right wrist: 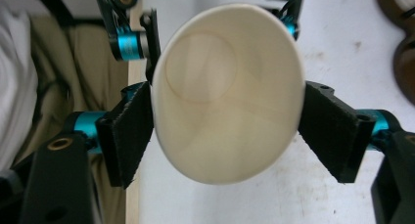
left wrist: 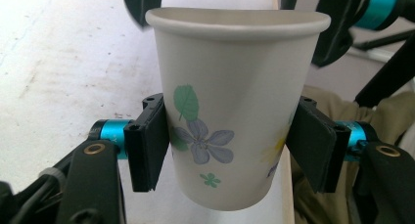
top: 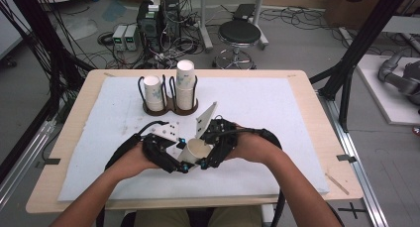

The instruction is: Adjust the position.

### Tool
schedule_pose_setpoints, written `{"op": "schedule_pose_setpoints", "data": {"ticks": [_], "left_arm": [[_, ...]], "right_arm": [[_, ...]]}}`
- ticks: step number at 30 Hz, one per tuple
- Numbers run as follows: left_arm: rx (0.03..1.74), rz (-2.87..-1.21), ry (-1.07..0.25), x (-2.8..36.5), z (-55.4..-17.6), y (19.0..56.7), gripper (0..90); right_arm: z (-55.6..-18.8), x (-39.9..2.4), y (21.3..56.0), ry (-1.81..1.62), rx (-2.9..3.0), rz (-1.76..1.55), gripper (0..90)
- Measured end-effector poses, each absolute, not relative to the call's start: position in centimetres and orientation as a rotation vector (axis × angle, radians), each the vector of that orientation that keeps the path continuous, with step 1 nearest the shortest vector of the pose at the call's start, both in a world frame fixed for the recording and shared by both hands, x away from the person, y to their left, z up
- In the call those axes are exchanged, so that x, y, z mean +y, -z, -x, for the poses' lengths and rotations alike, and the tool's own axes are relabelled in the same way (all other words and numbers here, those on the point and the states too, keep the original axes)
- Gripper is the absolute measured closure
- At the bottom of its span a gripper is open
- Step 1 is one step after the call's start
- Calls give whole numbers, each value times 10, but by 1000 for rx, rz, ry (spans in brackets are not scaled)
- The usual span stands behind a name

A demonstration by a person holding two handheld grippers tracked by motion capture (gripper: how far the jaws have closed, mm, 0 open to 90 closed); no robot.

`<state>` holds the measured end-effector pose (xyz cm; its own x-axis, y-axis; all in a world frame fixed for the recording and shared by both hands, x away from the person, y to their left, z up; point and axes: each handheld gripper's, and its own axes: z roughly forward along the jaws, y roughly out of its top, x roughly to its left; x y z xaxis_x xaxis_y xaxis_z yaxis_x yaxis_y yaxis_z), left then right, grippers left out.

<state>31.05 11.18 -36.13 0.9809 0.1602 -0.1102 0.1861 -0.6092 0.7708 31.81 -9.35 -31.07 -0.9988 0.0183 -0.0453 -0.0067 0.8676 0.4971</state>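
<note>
Paper cup [left wrist: 230,111] flowered outside, plain inside.

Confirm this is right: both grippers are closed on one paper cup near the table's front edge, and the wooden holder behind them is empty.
Not quite. The holder is not empty: the high view shows paper cups standing in both its rings. The rest holds: the left gripper and right gripper both clamp the same cup near the front edge.

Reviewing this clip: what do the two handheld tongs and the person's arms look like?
Both the left tongs and right tongs are black linkage frames with teal metal collars, brass bolts and flat black pads. A pale three-cornered plate tops each, and black cables trail back. The forearms are bare, with no sleeves or gloves in view.
</note>
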Motion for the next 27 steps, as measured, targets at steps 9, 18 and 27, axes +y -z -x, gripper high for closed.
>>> {"op": "schedule_pose_setpoints", "data": {"ticks": [9,18,27], "left_arm": [[376,-2107,-9,140,-316,375,339],[489,-1948,-107,176,-317,390,337],[514,-1819,-197,198,-312,405,331]], "right_arm": [[-323,-122,299,-1154,2831,-156,220],[-323,-166,323,-1319,2676,-374,220],[-318,-204,362,-1428,2568,-626,220]]}}
